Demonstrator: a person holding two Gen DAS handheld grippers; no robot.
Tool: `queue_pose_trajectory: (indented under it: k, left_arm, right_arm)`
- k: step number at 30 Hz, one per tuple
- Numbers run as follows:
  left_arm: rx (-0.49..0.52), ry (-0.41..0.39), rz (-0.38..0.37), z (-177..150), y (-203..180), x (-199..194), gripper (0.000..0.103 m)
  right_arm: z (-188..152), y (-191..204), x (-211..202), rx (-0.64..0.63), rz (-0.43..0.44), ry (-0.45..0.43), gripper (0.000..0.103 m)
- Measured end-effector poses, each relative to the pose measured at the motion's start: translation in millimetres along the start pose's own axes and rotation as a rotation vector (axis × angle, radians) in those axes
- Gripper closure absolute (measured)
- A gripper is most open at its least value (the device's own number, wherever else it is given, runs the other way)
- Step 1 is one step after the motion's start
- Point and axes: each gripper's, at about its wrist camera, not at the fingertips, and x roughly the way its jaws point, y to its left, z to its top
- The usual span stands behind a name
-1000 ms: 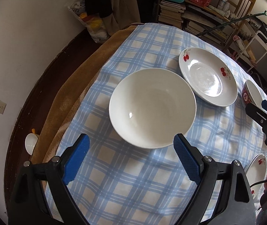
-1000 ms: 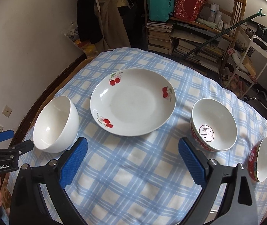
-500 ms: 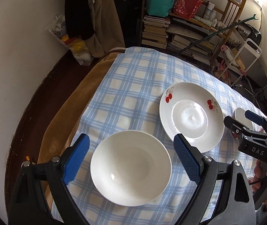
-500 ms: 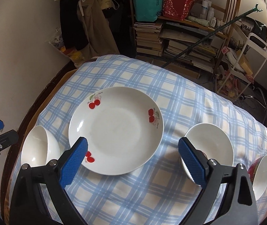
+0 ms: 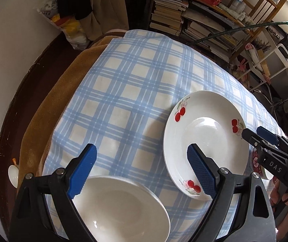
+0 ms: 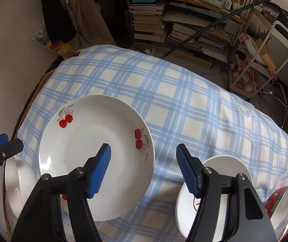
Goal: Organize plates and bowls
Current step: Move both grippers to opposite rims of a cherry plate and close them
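A plain white bowl [image 5: 121, 209] sits at the near left of the blue-checked tablecloth [image 5: 136, 84], below my open left gripper [image 5: 142, 168]; it also shows in the right wrist view [image 6: 18, 183]. A white plate with red cherries [image 5: 206, 139] lies to its right, and in the right wrist view [image 6: 87, 151]. My open right gripper [image 6: 143, 170] hovers above the plate's right edge. A white bowl with a red mark [image 6: 214, 193] and a red-patterned bowl [image 6: 279, 203] sit at the near right.
Shelves of stacked books [image 6: 184, 26] and a white trolley [image 6: 265, 60] stand beyond the table. A brown blanket [image 5: 49, 109] hangs over the table's left side. A small white cup [image 5: 13, 176] lies on the dark floor at left.
Both grippers have pulled back and up from the table. The white bowl and the plate have slid lower in both views. Both grippers stay open and empty.
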Motion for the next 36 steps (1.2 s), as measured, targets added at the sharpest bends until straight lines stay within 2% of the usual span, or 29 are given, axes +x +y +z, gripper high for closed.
queue_pose_trajectory:
  k: [3,5,6,9,12,14,18,21,23,24,25,26,30,36]
  left_arm:
    - [-0.009,0.02,-0.004,5,-3,8,0.013]
    - [-0.025,0.032,0.005,8,-2,13,0.024]
    - [-0.028,0.044,0.007,9,-2,16,0.035]
    - [-0.037,0.072,-0.001,10,-2,23,0.052]
    - [-0.039,0.073,0.0,11,-3,27,0.053]
    - [-0.034,0.077,0.001,13,-6,31,0.053]
    - [-0.062,0.097,-0.045,13,-6,35,0.053]
    - [-0.072,0.12,0.003,13,-7,41,0.053]
    - [-0.068,0.148,-0.003,14,-8,47,0.053]
    - [-0.059,0.149,-0.008,13,-10,49,0.053]
    - [-0.053,0.139,0.011,12,-11,49,0.053]
    - [-0.044,0.125,0.033,11,-13,48,0.054]
    - [-0.025,0.127,0.017,10,-20,51,0.067]
    - [-0.085,0.148,-0.075,15,-20,63,0.086]
  right_arm:
    - [0,-4,7,0.014,0.049,0.014,0.04]
    - [0,-6,11,0.023,0.092,0.019,0.051]
    - [0,-7,13,0.032,0.109,0.03,0.057]
    - [-1,-11,17,0.053,0.114,0.04,0.062]
    - [-2,-16,19,0.068,0.117,0.045,0.069]
    - [-1,-17,19,0.064,0.11,0.045,0.069]
    - [0,-21,16,0.056,0.098,0.029,0.069]
    - [1,-24,19,0.059,0.086,0.046,0.069]
    - [0,-26,22,0.065,0.094,0.06,0.069]
    - [0,-26,24,0.067,0.101,0.065,0.072]
    - [-1,-27,25,0.067,0.101,0.073,0.081]
    - [-1,-26,27,0.071,0.1,0.085,0.084]
    - [-2,-24,29,0.087,0.122,0.091,0.088]
    - [1,-25,36,0.098,0.128,0.102,0.092]
